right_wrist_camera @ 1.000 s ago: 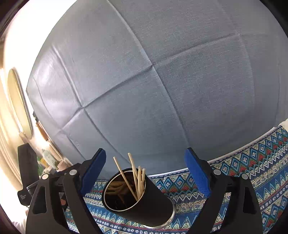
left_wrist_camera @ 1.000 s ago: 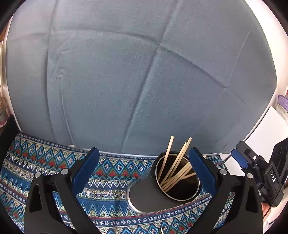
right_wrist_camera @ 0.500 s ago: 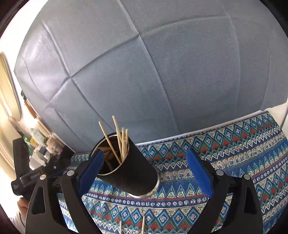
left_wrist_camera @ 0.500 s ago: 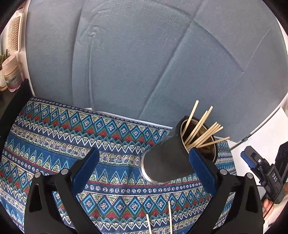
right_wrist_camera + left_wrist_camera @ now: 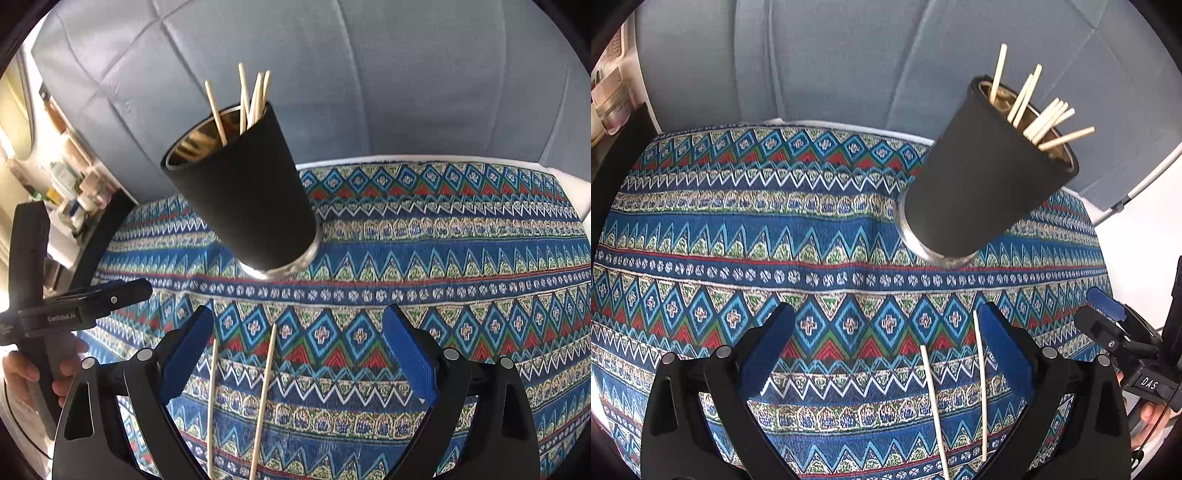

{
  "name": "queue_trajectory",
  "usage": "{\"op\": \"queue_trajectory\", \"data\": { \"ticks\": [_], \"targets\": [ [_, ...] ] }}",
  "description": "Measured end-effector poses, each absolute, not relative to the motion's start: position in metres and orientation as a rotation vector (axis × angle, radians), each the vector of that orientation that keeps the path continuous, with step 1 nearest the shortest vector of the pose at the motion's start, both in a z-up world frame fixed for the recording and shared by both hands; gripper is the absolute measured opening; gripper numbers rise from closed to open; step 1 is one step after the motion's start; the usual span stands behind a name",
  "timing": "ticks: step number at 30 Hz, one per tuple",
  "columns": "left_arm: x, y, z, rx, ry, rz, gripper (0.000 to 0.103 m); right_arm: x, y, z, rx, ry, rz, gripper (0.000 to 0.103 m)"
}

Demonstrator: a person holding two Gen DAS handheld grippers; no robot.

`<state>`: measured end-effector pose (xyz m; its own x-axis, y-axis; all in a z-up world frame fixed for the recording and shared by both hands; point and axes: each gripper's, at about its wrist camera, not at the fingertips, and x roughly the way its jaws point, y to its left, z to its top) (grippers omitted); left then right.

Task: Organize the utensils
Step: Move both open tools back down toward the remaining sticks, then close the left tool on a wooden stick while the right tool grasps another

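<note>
Two loose chopsticks (image 5: 979,384) (image 5: 263,398) lie between our spread, empty left gripper (image 5: 886,350) and right gripper (image 5: 297,350) fingers; the cup (image 5: 982,184) (image 5: 243,195) stands beyond.

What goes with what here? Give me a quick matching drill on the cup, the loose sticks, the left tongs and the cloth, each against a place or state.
Column 1:
1. black cup
2. two loose chopsticks
3. left tongs
4. patterned cloth

Column 2:
A. open, holding nothing
B. spread under everything, blue zigzag bands
C. standing on the cloth, holding a bundle of sticks
D. lying flat on the cloth, in front of the cup

Pairs: 1-C, 2-D, 3-A, 4-B

The right tongs are open too, with the loose chopsticks lying between their fingers.
</note>
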<state>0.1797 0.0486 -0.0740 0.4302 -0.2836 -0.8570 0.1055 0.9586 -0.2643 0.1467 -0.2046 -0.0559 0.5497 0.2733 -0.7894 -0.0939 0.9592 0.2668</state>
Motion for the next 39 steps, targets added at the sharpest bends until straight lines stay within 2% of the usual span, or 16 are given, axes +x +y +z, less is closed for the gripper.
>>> {"op": "queue_trajectory", "data": {
  "ticks": [17,23,32,39],
  "targets": [
    [0.159,0.017,-0.145,-0.086,1.364,-0.24,0.097,0.101,-0.174,-0.129,0.106,1.193,0.283,0.088],
    [0.151,-0.005,-0.159,-0.05,1.41,-0.259,0.097,0.09,-0.17,-0.14,0.084,1.215,0.277,0.088],
    [0.145,-0.053,-0.17,0.173,1.422,-0.205,0.097,0.086,-0.153,-0.146,-0.035,1.212,0.251,0.088],
    [0.144,-0.085,-0.179,0.227,1.419,-0.206,0.098,0.082,-0.145,-0.147,-0.128,1.2,0.203,0.069]
  ]
}}
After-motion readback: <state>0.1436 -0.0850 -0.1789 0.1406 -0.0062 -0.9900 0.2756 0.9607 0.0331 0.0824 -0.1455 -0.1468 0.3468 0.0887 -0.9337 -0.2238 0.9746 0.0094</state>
